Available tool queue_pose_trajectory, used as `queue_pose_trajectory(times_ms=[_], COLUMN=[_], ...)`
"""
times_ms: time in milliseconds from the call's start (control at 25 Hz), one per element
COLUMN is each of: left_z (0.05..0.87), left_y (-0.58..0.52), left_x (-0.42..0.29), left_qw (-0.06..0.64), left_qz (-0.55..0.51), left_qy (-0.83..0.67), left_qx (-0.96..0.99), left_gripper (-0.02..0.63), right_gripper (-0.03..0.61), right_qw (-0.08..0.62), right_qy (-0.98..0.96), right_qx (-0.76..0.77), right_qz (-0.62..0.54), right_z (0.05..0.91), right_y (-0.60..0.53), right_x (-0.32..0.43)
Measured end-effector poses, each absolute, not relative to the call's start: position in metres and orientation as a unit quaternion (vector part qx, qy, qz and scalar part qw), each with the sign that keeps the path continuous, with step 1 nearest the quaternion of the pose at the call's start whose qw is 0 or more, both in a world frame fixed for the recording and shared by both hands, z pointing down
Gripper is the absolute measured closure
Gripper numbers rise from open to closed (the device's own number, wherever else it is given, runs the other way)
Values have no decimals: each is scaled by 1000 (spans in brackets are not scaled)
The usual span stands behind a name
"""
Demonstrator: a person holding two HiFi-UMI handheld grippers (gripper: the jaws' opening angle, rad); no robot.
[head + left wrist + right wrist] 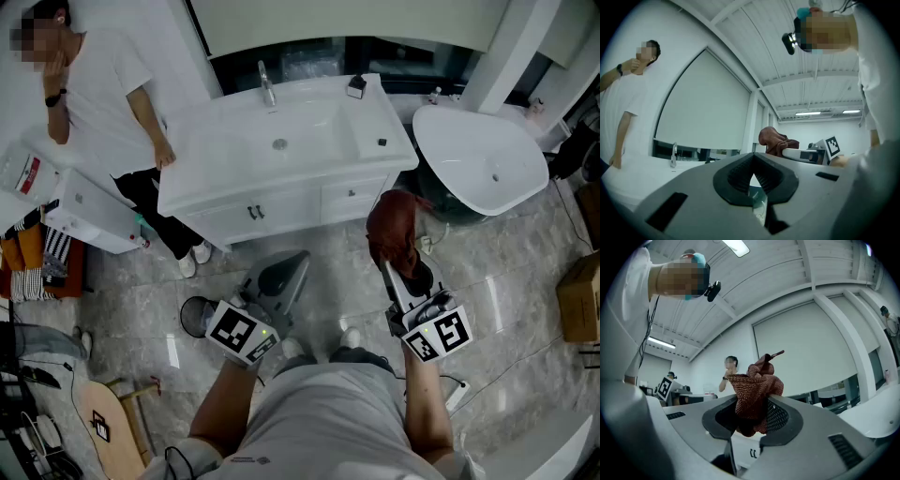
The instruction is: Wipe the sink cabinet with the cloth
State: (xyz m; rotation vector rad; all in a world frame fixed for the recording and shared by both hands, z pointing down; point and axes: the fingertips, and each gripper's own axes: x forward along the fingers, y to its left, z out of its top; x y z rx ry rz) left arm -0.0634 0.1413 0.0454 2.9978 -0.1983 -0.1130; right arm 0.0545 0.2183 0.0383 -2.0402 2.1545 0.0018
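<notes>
The white sink cabinet stands ahead of me, with a basin, a chrome tap and drawers on its front. A dark red cloth hangs bunched from my right gripper, which is held in front of the cabinet's right drawer and is shut on it. In the right gripper view the cloth fills the gap between the jaws. My left gripper is lower and to the left, over the floor. Its jaws meet with nothing between them. The cloth also shows in the left gripper view.
A person in a white shirt stands against the cabinet's left end. A white oval tub sits to the right, and a cardboard box lies further right. A white appliance is on the left. A small black item rests on the counter.
</notes>
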Motion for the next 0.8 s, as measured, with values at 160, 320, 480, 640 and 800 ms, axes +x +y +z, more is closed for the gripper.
queue_pose_trajectory(times_ms=[160, 320, 480, 640, 800], left_z=[47, 48, 50, 54, 63], left_y=[142, 148, 155, 159, 165], left_x=[-60, -53, -41, -29, -20], left_qw=[71, 79, 80, 72, 64], left_qz=[-38, -43, -44, -38, -24], left_qy=[-70, -65, -75, -98, -126], left_qx=[994, 994, 993, 992, 990], left_gripper=[603, 603, 603, 603, 603], right_gripper=[456, 456, 456, 456, 456], right_qw=[90, 87, 96, 113, 112], right_qy=[724, 728, 734, 739, 739], right_qx=[-684, -679, -672, -663, -662], right_qz=[-2, -4, -14, -30, -47], right_z=[38, 40, 44, 46, 57], right_y=[219, 220, 225, 231, 235], right_x=[60, 66, 77, 99, 118])
